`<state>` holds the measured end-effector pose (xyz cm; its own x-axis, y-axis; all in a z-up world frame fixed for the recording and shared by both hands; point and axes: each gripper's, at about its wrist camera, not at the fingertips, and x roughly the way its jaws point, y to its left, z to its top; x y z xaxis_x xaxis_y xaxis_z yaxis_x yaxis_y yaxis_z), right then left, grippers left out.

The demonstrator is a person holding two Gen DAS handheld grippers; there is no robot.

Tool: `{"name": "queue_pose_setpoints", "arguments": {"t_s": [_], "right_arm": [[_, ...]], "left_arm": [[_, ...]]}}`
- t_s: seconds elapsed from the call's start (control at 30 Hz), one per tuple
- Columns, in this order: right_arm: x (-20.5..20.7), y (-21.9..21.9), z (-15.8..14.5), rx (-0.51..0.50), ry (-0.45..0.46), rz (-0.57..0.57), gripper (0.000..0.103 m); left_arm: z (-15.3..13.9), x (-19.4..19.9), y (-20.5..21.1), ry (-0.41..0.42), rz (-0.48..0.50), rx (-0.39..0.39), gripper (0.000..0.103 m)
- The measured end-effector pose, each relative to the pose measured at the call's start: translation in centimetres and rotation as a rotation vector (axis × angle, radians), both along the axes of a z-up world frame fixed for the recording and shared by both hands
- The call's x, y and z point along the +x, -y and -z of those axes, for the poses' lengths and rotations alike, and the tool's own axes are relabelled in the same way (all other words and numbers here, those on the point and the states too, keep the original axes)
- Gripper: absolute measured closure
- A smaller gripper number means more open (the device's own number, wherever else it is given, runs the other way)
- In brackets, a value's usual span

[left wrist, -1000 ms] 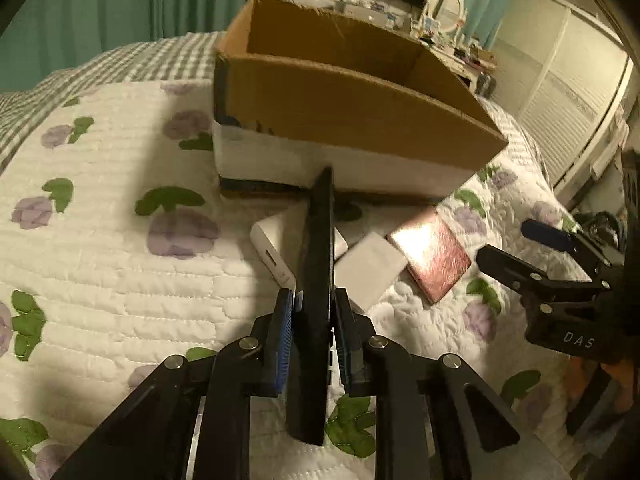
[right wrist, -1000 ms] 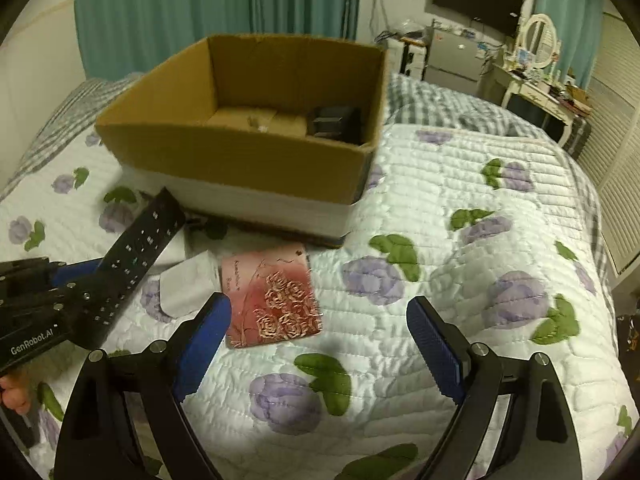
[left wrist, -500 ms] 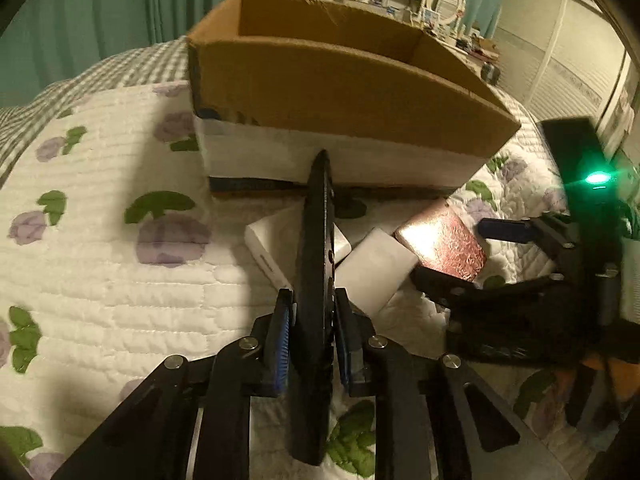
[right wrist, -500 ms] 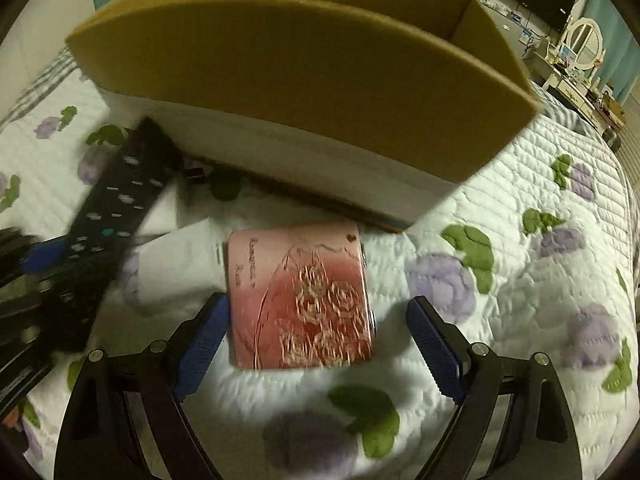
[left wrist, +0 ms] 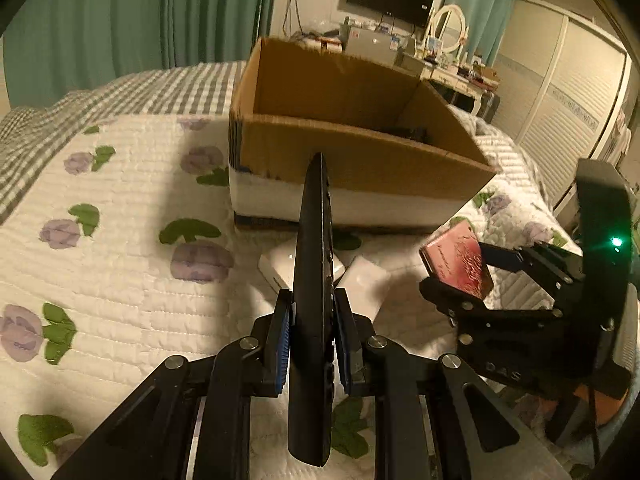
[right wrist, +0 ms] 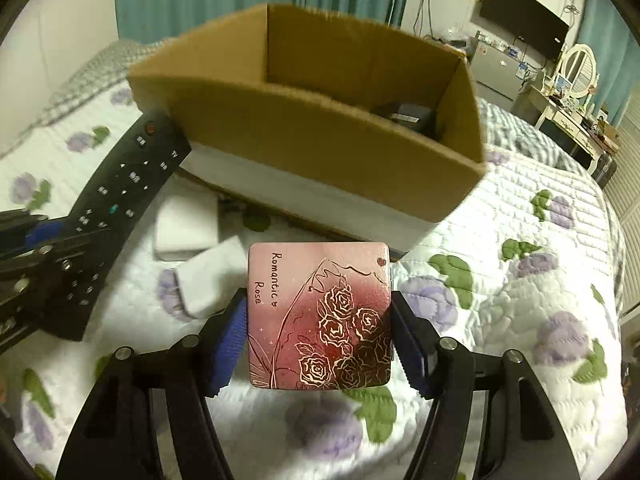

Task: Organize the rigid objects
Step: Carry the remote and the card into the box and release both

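Note:
My left gripper (left wrist: 313,344) is shut on a black remote control (left wrist: 314,280), held on edge above the quilt; the remote also shows in the right wrist view (right wrist: 116,196). My right gripper (right wrist: 320,344) is shut on a pink square box with gold roses (right wrist: 318,316), lifted off the bed; the box also shows in the left wrist view (left wrist: 456,260). An open cardboard box (left wrist: 360,152) stands just beyond both grippers, with a dark item inside (right wrist: 408,116). Two white boxes (right wrist: 188,228) (right wrist: 212,276) lie on the quilt in front of it.
The bed has a white quilt with purple flowers (left wrist: 120,240) and a grey checked cover (left wrist: 120,96) behind. Teal curtains, a wall TV (right wrist: 524,16) and a dressing table with a round mirror (right wrist: 580,68) stand at the back right.
My right gripper closed on the pink rose box and lifted it off the quilt. My left gripper kept hold of the remote and rose a little, so the cardboard box's inside shows.

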<state>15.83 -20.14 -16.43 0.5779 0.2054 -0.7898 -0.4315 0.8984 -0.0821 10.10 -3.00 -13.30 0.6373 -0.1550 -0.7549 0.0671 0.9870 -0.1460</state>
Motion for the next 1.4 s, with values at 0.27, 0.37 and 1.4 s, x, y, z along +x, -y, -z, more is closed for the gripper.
{"name": "queue_pose_setpoints", "arguments": {"t_s": [0.27,0.37,1.4], "right_arm": [[-3.6,1.3,-3.4,0.079,0.029,0.013,0.036],[-3.2,1.4,-5.3,0.103,0.070,0.009,0.036],[16.2,-0.1,-9.0,0.166,0.160,0.011,0.036]], "left_arm": [[-2.9,-2.9,-0.1,0.048,0.012,-0.031,0.084],[-5.0,-3.0,-0.2,0.077,0.003,-0.040,0.084],[-4.4,16.5,1.7,0.040,0.061,0.073,0.080]]}}
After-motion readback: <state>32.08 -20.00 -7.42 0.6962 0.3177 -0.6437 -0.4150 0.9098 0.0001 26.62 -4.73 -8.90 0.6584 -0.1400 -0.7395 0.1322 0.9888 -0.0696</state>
